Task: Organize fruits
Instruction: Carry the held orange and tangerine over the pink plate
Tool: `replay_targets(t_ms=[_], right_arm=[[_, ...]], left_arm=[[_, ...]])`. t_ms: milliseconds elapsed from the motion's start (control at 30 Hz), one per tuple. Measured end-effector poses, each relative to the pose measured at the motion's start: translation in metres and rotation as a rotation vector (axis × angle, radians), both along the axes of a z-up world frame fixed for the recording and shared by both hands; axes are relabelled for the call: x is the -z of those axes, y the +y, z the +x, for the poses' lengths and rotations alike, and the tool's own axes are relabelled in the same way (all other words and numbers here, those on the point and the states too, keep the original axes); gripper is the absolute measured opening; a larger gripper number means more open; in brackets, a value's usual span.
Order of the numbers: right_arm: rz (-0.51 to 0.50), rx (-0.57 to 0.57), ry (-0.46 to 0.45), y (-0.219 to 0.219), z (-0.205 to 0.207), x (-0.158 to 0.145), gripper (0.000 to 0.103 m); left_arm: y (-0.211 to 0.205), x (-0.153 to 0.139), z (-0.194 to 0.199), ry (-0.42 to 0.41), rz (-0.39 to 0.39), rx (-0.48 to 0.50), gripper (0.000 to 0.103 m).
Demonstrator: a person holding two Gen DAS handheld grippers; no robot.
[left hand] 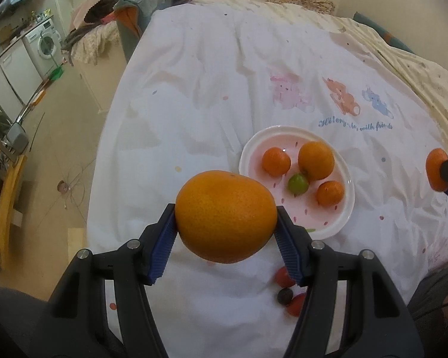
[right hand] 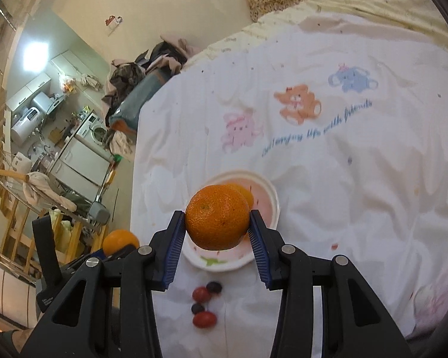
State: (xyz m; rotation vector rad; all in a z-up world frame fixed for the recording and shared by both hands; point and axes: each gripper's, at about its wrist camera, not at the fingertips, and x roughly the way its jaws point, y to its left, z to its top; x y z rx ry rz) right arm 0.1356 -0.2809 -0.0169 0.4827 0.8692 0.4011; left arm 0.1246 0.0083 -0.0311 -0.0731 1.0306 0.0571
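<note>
White bedding (left hand: 212,95) printed with pastel animals covered the bed, and the fruit work sat near its front edge. Held above that edge, the left gripper (left hand: 226,217) clamped a large orange (left hand: 225,216) between its blue ribbed pads (left hand: 163,247), each pad pressed to a side of the fruit. The right gripper (right hand: 217,219) was closed the same way on a smaller tangerine (right hand: 217,217), its pads touching both sides.

Just beyond the large orange lay a white plate with a pink centre (left hand: 340,217). The left wrist view showed its load plainly: a mid-sized orange (left hand: 316,160), two small tangerines (left hand: 276,161) (left hand: 330,192) and a green round fruit (left hand: 298,183) between them, touching the mid-sized orange. From the right wrist view the held tangerine hid most of the plate (right hand: 273,200), and only a slice of one orange showed behind it.

Nearer the front edge than the plate lay a cluster of small fruits. The right view showed four of them apart from the plate: two red (right hand: 201,294) (right hand: 205,319) and two dark (right hand: 214,287) (right hand: 197,308). The left view caught only three, partly behind the gripper's right finger.

Each camera also glimpsed the other gripper: the tangerine at the left view's right margin (left hand: 436,169), the large orange at the right view's lower left (right hand: 120,240). Beyond the bed's left edge, a washing machine (left hand: 46,43) and a heap of clothes (right hand: 152,59) stood against the far wall.
</note>
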Motion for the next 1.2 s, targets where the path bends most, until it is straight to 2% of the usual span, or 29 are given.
replay_targets(t_ms=[367,533,733,1000,1200], right_arm=[[-0.009,0.012,-0.014,-0.003,0.042,-0.004,0.045],[0.02,0.001,0.029,-0.007,0.062,0.007,0.045],[0.051,-0.005,0.107,-0.007,0.087,0.029,0.045],[0.013,-0.051,0.209,0.008,0.117,0.065,0.045],[0.009,-0.056,0.296,0.016,0.121,0.092,0.045]], left_arm=[[-0.009,-0.026,0.038,-0.066,0.041,0.064,0.06],[-0.018,-0.025,0.058,-0.063,0.05,0.1,0.06],[-0.026,-0.002,0.077,-0.013,0.04,0.12,0.06],[-0.039,0.053,0.089,0.14,0.004,0.174,0.06],[-0.048,0.079,0.092,0.207,0.002,0.201,0.06]])
